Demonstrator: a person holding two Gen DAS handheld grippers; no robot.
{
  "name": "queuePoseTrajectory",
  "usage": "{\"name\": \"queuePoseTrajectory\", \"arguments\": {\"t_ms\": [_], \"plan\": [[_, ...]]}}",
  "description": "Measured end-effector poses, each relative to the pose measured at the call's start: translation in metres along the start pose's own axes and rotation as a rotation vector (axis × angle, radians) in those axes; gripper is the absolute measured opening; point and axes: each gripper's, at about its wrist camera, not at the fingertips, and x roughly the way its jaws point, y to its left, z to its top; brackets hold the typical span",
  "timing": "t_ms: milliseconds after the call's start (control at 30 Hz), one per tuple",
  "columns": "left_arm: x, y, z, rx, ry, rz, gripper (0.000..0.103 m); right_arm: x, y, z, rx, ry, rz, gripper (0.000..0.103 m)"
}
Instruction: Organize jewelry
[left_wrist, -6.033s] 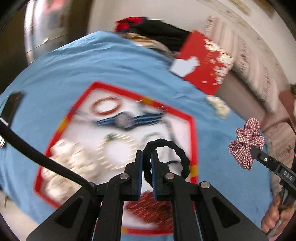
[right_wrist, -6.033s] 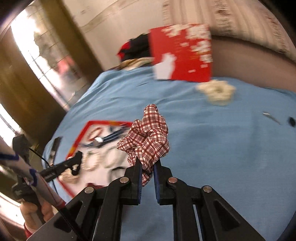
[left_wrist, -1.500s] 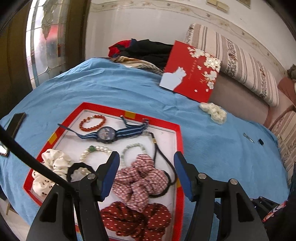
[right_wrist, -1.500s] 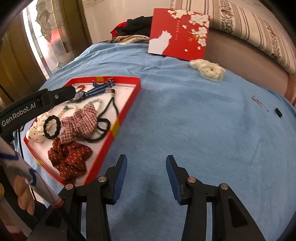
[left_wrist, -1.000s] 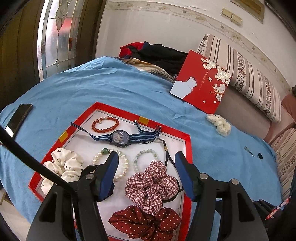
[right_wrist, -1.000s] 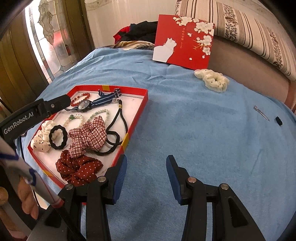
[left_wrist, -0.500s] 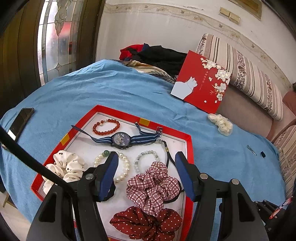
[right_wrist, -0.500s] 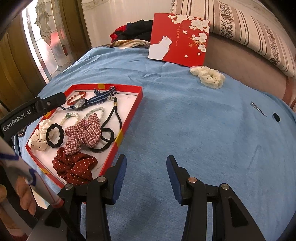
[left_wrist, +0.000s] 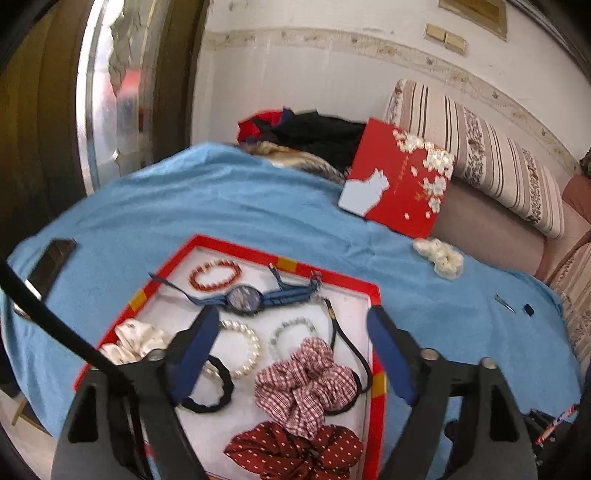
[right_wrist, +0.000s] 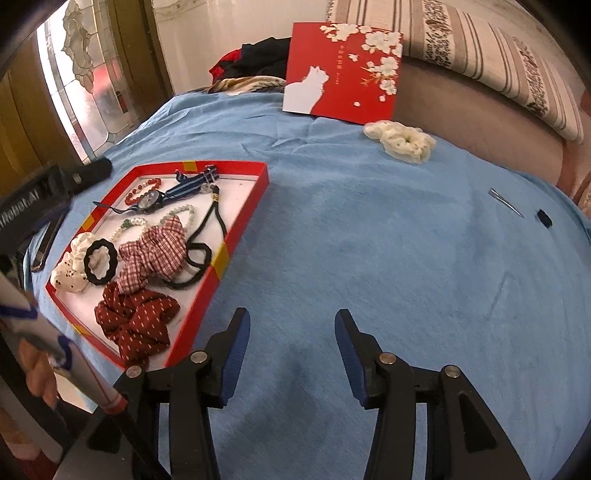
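Daylit room, heavy fisheye on both views.
Light comes off the leaded-glass window on the left, blown out there. Blue blanket evenly lit, soft shadow under the right gripper. Left view motion-smeared all over, right view sharper; black vignette and bent lines at the corners.

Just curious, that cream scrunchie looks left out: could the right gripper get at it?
Probably yes: the right gripper is open and empty, and only bare blue blanket lies between it and the cream scrunchie.

Red tray holding bracelets, watch, scrunchies — cream scrunchie apart on blue cloth.
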Motion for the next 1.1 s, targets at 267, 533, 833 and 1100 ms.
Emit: {"name": "queuePoseTrajectory", "arguments": {"t_ms": [267, 533, 833, 1100], "plan": [[-0.053, -0.003, 0.003, 0.077, -0.239, 0.252, 0.099, -0.025, -0.028, -0.032, 0.050, -0.004, -0.024, 0.053], [-0.127, -0.012, -0.005, 0.115, -0.260, 0.302, 0.103, -0.061, -0.045, -0.050, 0.068, -0.067, -0.040, 0.054], [-0.159, -0.021, -0.035, 0.056, -0.056, 0.220, 0.103, -0.077, -0.023, -0.056, -0.016, -0.102, 0.000, 0.060], [-0.141, -0.032, -0.062, 0.037, 0.048, 0.277, 0.103, -0.080, -0.015, -0.068, -0.048, -0.087, 0.009, 0.063]]}}
